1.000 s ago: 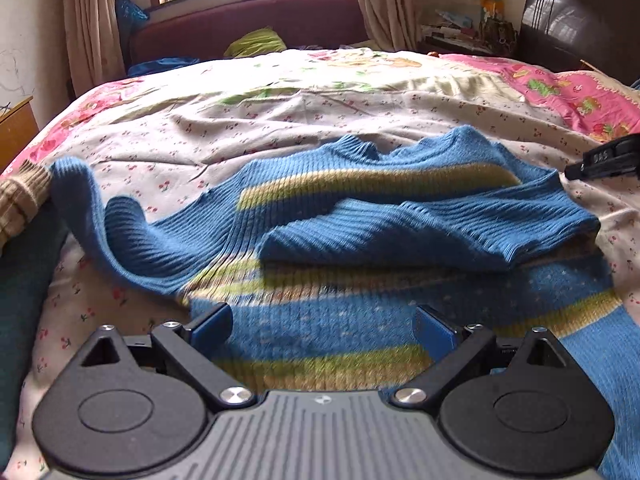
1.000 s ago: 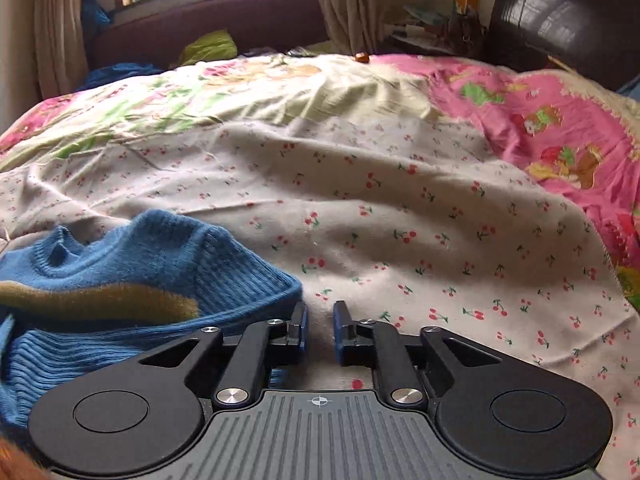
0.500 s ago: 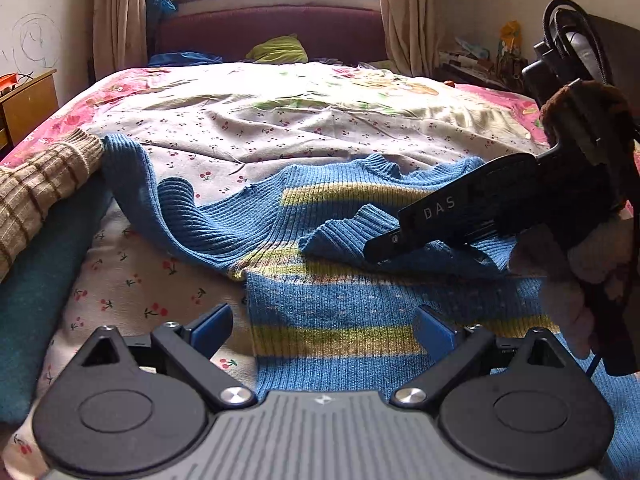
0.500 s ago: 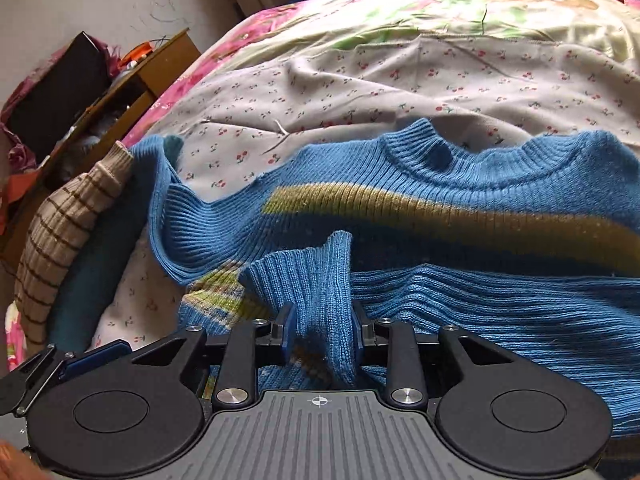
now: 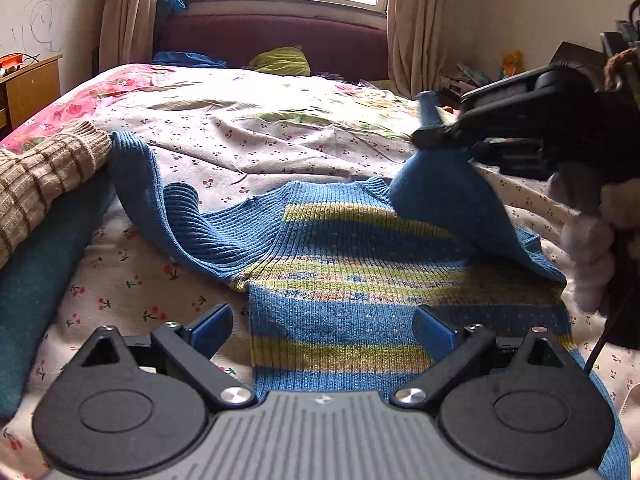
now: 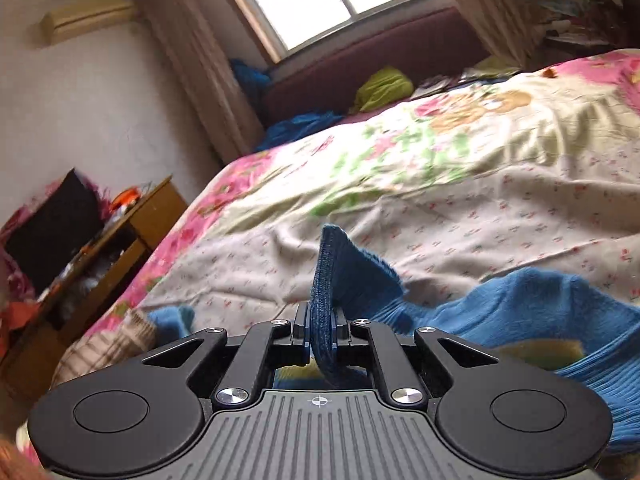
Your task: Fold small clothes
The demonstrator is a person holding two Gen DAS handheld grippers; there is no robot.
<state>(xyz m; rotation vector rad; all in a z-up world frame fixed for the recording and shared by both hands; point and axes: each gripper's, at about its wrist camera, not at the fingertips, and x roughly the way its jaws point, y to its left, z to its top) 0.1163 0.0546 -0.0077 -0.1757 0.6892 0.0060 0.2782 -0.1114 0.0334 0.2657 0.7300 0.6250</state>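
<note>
A small blue knit sweater (image 5: 344,280) with yellow-green stripes lies front-up on the flowered bedspread (image 5: 260,136). Its left sleeve (image 5: 152,196) stretches out to the left. My right gripper (image 6: 320,320) is shut on the cuff of the right sleeve (image 6: 340,264) and holds it lifted above the sweater; it shows at the right in the left wrist view (image 5: 436,136), with the sleeve (image 5: 448,196) hanging from it. My left gripper (image 5: 320,328) is open and empty, low over the sweater's hem.
A tan striped knit garment (image 5: 44,176) and a dark teal cloth (image 5: 36,280) lie at the bed's left edge. A wooden nightstand (image 6: 116,232) stands to the left. A green pillow (image 5: 280,62) lies by the maroon headboard (image 5: 280,40).
My right gripper has closed tight on the right sleeve cuff and lifted it up and to the right, off the sweater's chest. My left gripper has stayed open near the hem.
</note>
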